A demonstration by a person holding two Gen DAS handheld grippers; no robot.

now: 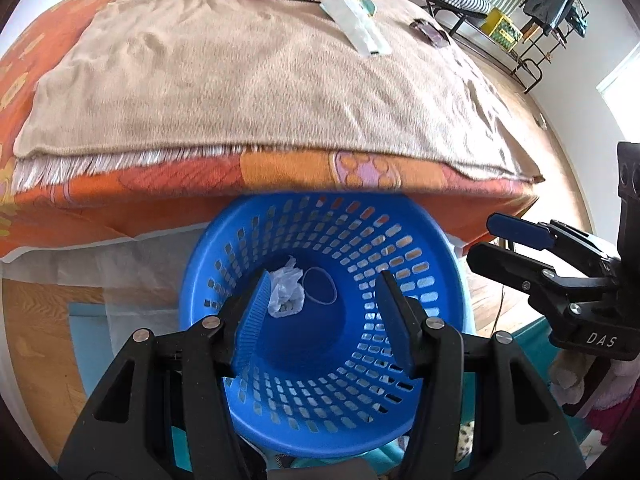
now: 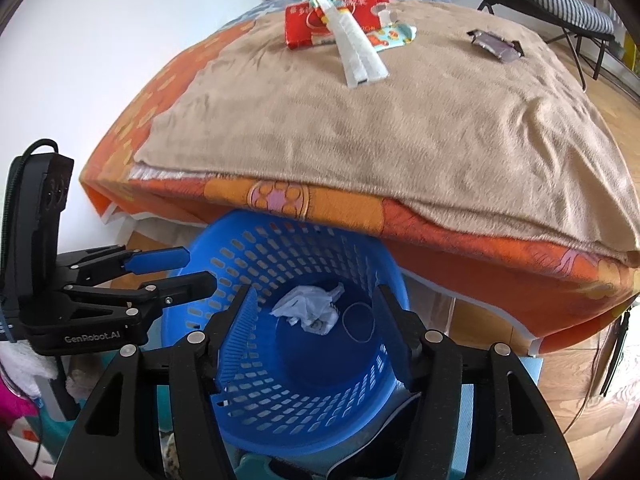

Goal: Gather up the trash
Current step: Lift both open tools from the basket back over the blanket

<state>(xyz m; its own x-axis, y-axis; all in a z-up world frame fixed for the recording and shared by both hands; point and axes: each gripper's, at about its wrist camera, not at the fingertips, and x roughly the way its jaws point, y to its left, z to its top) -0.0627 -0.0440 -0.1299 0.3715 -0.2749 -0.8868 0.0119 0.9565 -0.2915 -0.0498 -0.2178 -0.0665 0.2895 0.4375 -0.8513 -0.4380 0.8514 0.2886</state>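
Fingers of the left gripper and right gripper stand apart and empty above the blue perforated plastic basket holding crumpled white paper; next, reach the red packet on the tan blanket.

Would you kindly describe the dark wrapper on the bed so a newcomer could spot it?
Start at the tan blanket covering the bed. The wrapper lies alone near its far right side, away from the red packet; it is small, dark purple and shiny.
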